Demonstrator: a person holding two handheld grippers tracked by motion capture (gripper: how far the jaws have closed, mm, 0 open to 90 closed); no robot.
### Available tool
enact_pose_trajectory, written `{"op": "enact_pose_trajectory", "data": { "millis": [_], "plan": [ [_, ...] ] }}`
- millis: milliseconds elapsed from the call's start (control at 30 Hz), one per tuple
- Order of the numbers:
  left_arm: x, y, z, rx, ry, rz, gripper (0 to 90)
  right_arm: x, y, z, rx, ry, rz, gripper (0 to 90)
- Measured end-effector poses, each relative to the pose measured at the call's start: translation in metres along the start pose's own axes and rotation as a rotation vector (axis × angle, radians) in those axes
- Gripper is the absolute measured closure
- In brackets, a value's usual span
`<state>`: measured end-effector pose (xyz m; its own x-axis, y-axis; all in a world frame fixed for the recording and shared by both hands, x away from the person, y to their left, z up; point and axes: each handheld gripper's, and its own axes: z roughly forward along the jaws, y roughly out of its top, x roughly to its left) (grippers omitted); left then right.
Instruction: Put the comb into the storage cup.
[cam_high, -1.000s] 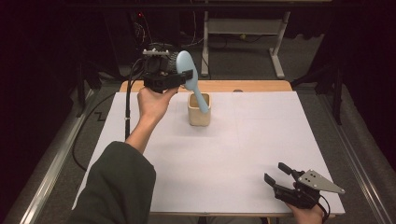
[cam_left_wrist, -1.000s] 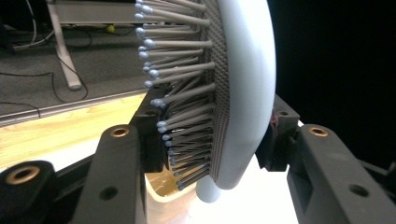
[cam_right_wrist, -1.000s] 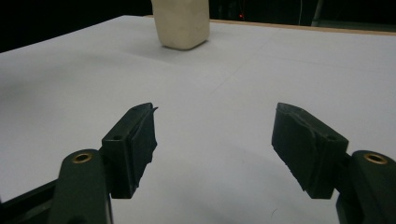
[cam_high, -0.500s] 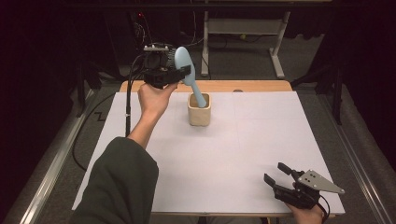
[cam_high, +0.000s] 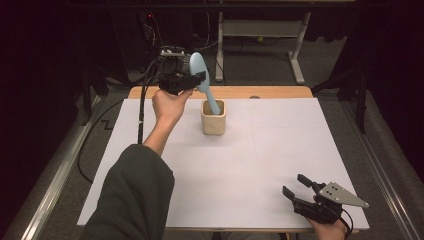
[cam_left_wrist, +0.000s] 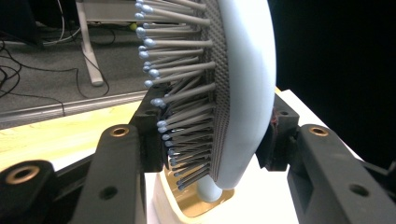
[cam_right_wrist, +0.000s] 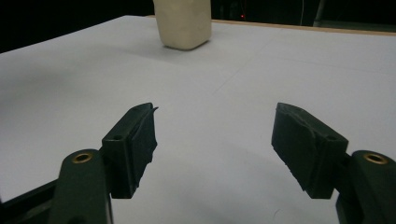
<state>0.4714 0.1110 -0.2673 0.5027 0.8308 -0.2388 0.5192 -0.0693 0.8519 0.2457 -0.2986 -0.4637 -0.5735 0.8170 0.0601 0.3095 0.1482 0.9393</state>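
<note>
Pinching the head of a light-blue hairbrush (cam_high: 199, 70), the left gripper (cam_high: 192, 80) holds it tilted, handle end inside the cream cup (cam_high: 213, 121) on the white table (cam_high: 260, 165); the right gripper (cam_high: 297, 187) rests near-right, jaws spread, empty.

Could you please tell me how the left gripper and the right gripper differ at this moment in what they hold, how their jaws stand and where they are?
The left gripper is clamped on the head of a light blue hairbrush; the right gripper holds nothing. The left jaws press the brush's bristles and back, while the right jaws stand wide apart. The left one is raised at the table's far side above the cream cup; the right sits low at the near right corner. Both have black jaws.
</note>
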Motion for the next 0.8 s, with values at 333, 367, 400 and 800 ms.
{"op": "enact_pose_trajectory", "data": {
  "millis": [333, 367, 400, 800],
  "plan": [
    [0.003, -0.007, 0.011, 0.017, 0.01, 0.004, 53.3, 0.001, 0.0, 0.001, 0.003, 0.002, 0.001, 31.2],
    [0.003, -0.008, 0.012, 0.02, 0.012, 0.007, 53.3, 0.001, 0.0, 0.001, 0.002, 0.0, 0.0, 31.3],
    [0.004, -0.009, 0.013, 0.024, 0.015, 0.008, 53.3, 0.001, 0.0, 0.001, 0.003, 0.001, 0.0, 31.3],
    [0.009, -0.02, 0.023, 0.051, 0.023, 0.003, 53.2, 0.001, 0.0, 0.001, 0.009, 0.0, 0.002, 31.3]
  ]
}}
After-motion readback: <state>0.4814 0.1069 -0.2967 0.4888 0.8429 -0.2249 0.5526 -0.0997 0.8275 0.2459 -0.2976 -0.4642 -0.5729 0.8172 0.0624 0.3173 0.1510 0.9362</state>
